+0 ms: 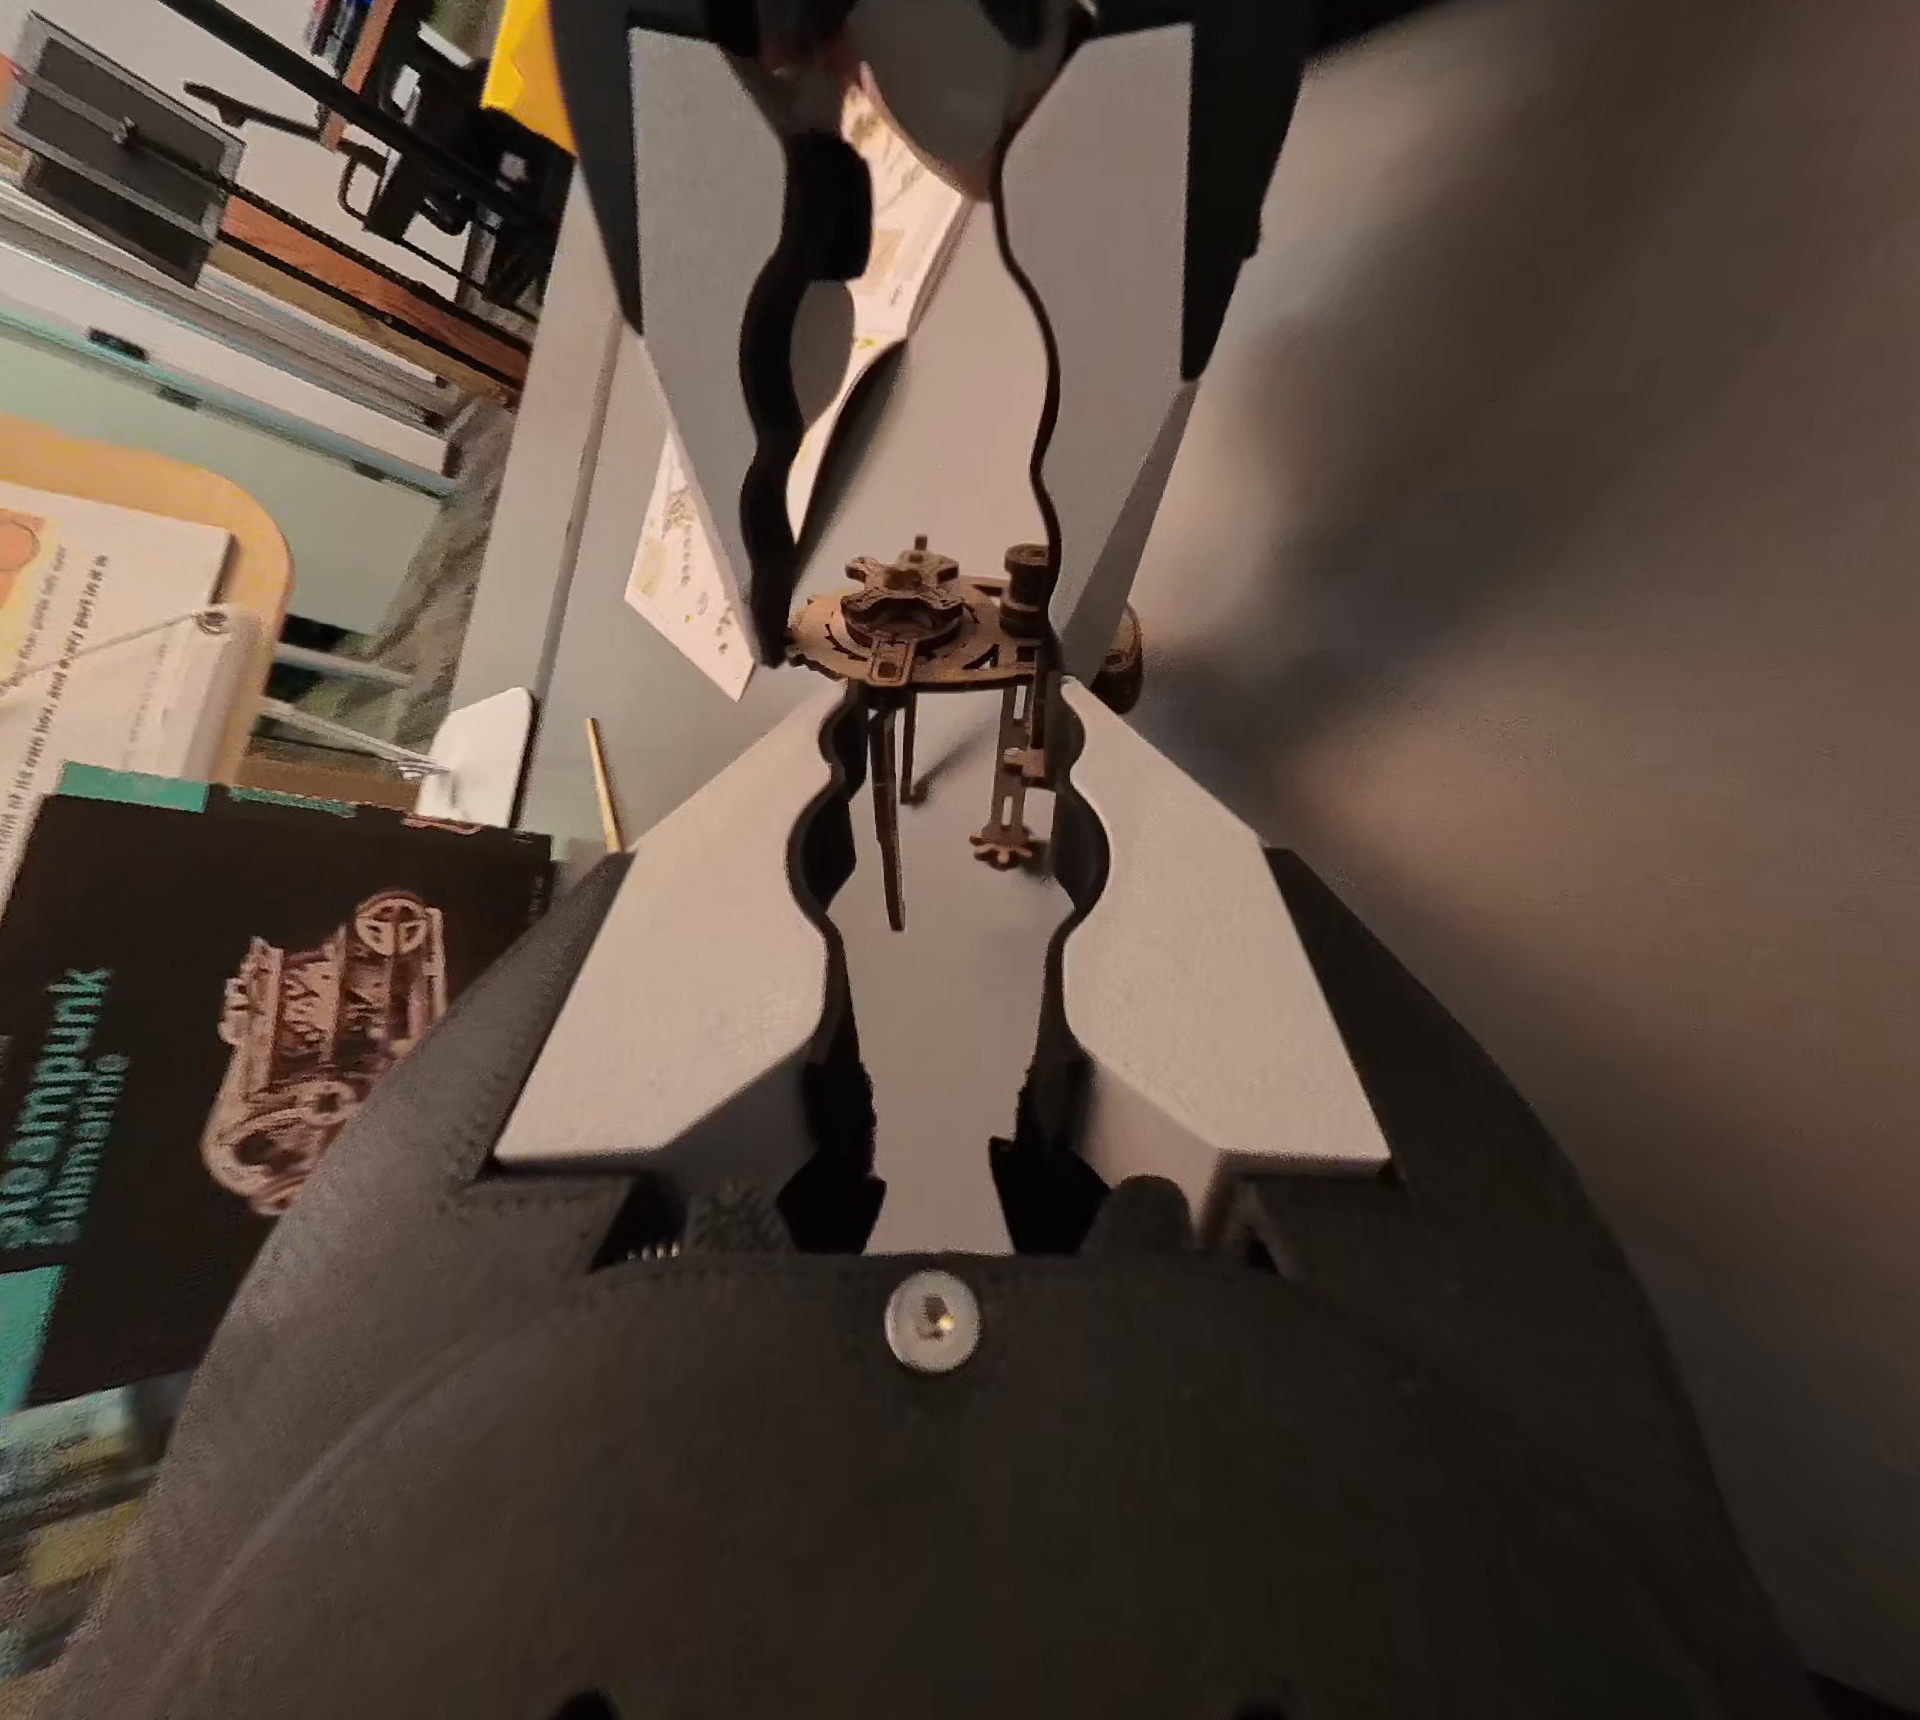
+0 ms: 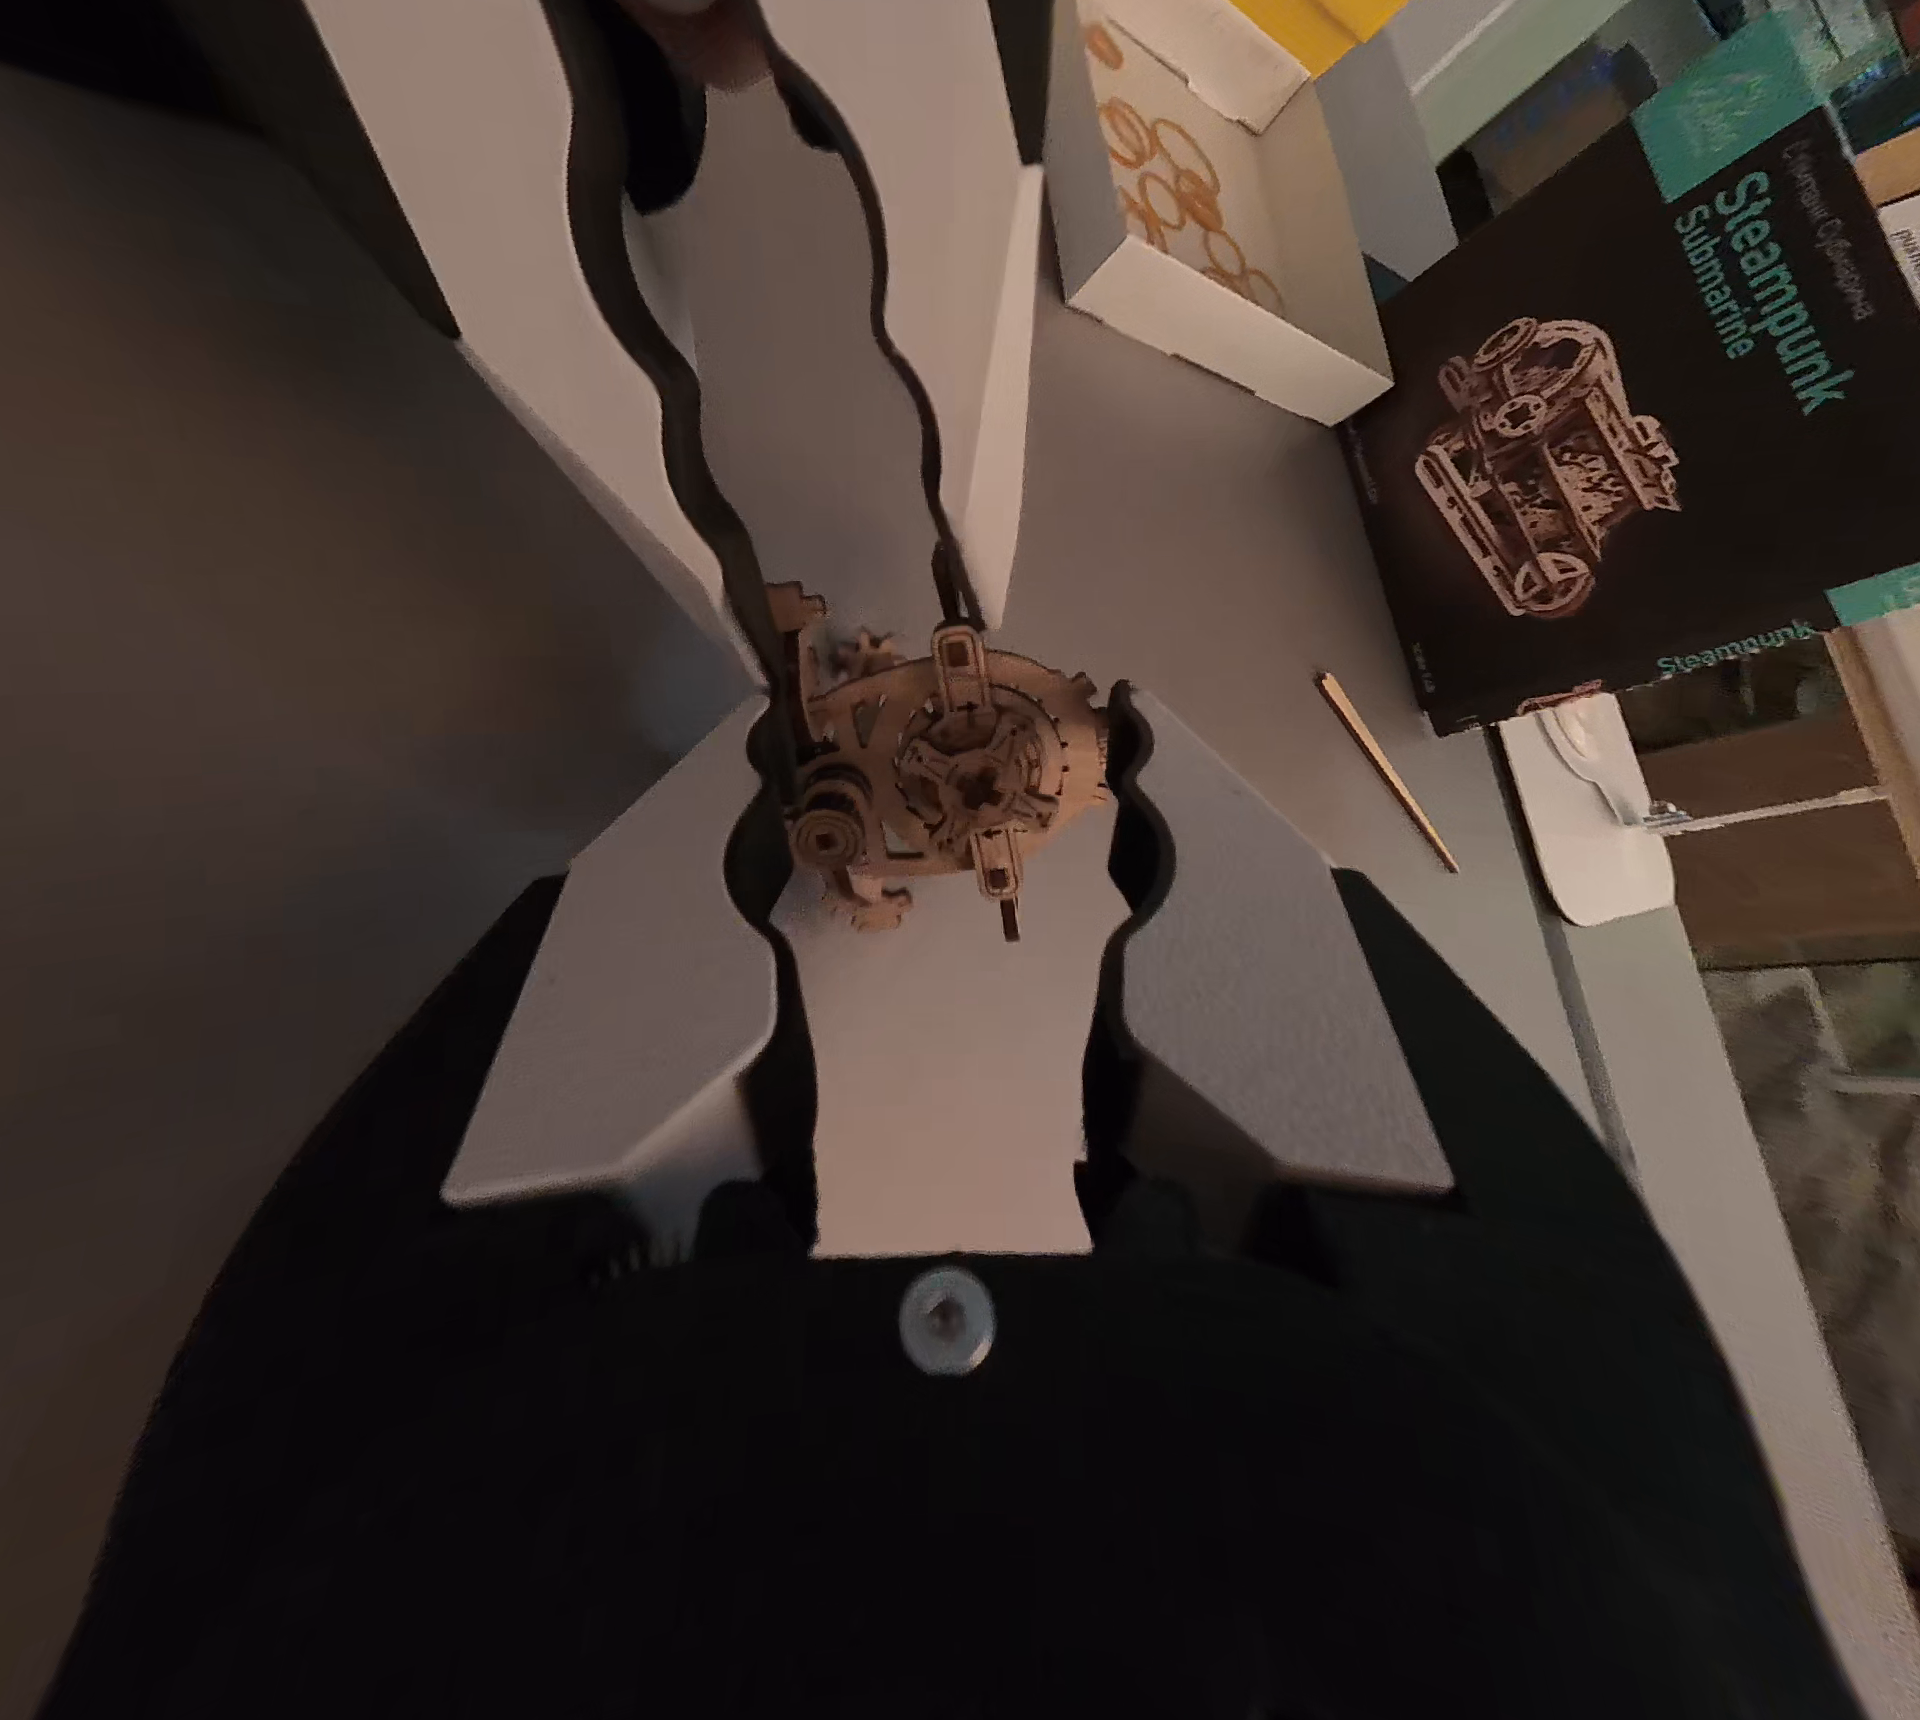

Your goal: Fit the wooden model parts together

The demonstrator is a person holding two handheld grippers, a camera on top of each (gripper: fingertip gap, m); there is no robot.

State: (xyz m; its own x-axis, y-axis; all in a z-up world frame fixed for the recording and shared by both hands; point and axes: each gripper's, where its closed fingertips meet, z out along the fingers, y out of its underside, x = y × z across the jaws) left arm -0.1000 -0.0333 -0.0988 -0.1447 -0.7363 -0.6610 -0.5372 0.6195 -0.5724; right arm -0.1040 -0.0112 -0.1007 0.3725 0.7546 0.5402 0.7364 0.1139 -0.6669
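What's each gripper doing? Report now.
Left gripper: closed on the wooden model.
Right gripper: closed on the wooden model too.

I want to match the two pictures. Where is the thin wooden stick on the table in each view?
Left wrist view: the stick stands near the left-centre, mostly hidden behind the left tongs' finger, just right of the dark box.
Right wrist view: the stick lies whole on the grey table, right of centre, just below the dark box.
Shared landmark: the dark box with the model picture.
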